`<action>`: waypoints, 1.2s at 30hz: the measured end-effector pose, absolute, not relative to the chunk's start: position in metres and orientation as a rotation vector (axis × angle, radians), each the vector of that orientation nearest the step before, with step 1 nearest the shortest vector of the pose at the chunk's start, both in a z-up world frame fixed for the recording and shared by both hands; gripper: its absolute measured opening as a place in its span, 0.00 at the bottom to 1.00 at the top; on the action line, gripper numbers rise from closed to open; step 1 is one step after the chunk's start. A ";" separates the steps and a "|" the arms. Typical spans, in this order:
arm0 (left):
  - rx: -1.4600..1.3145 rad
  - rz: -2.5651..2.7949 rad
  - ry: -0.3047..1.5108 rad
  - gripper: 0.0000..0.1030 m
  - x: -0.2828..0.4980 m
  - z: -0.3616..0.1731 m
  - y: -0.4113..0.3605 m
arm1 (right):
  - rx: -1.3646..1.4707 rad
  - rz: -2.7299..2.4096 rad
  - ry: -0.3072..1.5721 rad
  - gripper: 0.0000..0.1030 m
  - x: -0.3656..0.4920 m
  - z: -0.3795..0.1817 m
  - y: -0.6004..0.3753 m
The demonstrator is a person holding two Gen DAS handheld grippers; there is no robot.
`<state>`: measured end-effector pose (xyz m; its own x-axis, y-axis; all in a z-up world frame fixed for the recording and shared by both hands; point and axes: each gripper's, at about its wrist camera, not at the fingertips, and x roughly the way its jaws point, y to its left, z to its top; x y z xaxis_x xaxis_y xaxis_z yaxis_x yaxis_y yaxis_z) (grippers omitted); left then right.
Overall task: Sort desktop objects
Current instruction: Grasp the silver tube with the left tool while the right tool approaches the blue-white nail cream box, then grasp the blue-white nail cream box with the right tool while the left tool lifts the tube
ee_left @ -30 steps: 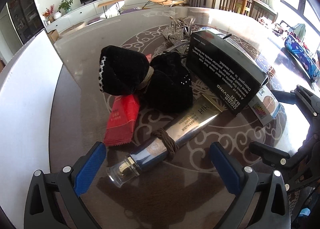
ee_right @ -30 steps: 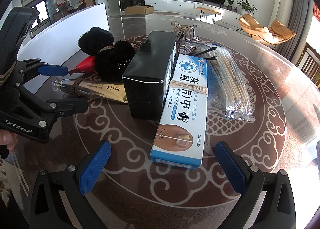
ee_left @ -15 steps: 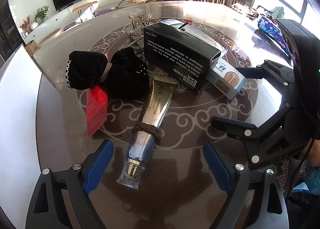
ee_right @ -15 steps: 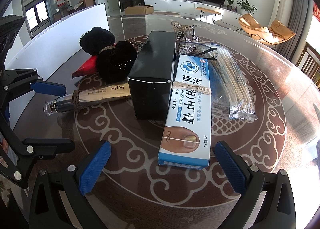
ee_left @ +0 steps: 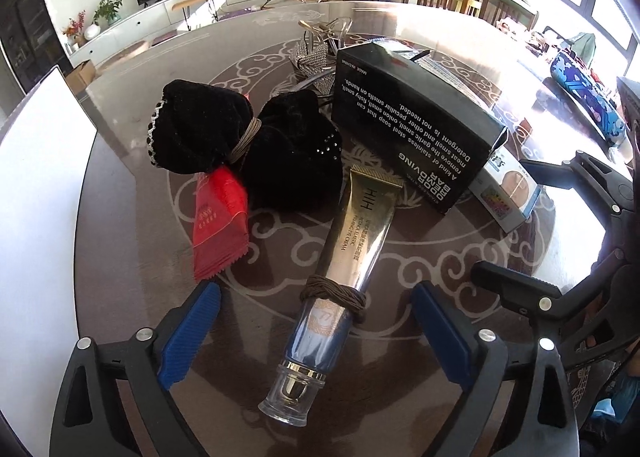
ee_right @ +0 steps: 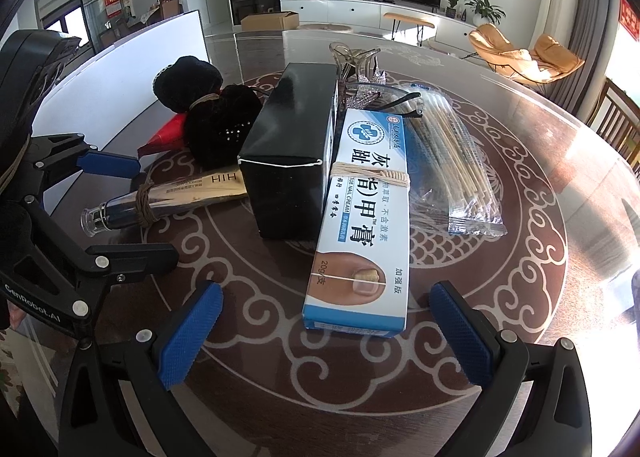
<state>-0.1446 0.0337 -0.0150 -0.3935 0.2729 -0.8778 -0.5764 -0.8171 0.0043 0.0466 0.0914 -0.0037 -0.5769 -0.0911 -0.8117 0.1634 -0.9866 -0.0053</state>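
Between the blue pads of the left gripper (ee_left: 314, 327) lies the cream tube (ee_left: 348, 253), a slim metallic tube, gold at its crimped far end and blue-silver near its clear cap, which points toward the camera; a brown hair tie (ee_left: 334, 293) is wound around its neck; the jaws are closing, the tube is between them, and the pads have not yet touched it; the grip would best land on the firm neck near the tie, since the flat foil body looks likely to dent or slip; squaring the pads to the tube's sides first would help.

Just beyond sits a black velvet pouch (ee_left: 240, 145), soft and lumpy, cinched at its middle by a cord; a glossy red sachet (ee_left: 220, 221) with a serrated edge pokes from under it; a black box (ee_left: 416, 129), stiff card with white print, touches the tube's crimped end; beside that lies a white-and-blue nail cream box (ee_right: 364, 225) banded with pale elastic, then a crinkly clear packet of wooden sticks (ee_right: 452, 165); all rest on a glossy round table (ee_right: 500, 309) patterned with pale scrolls.

The right gripper (ee_right: 326, 327) hangs wide open and empty above the nail cream box.
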 end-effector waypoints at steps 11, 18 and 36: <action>-1.314 2.452 0.198 0.28 -0.080 -0.012 -0.012 | 1.365 -2.666 0.119 1.00 0.047 -0.004 0.091; -1.305 2.519 0.250 0.36 -0.051 -0.017 -0.026 | 1.365 -2.666 0.117 1.00 0.047 -0.004 0.091; -1.323 2.422 0.216 0.28 -0.040 -0.011 -0.033 | 1.460 -2.490 0.080 0.41 0.046 0.016 0.122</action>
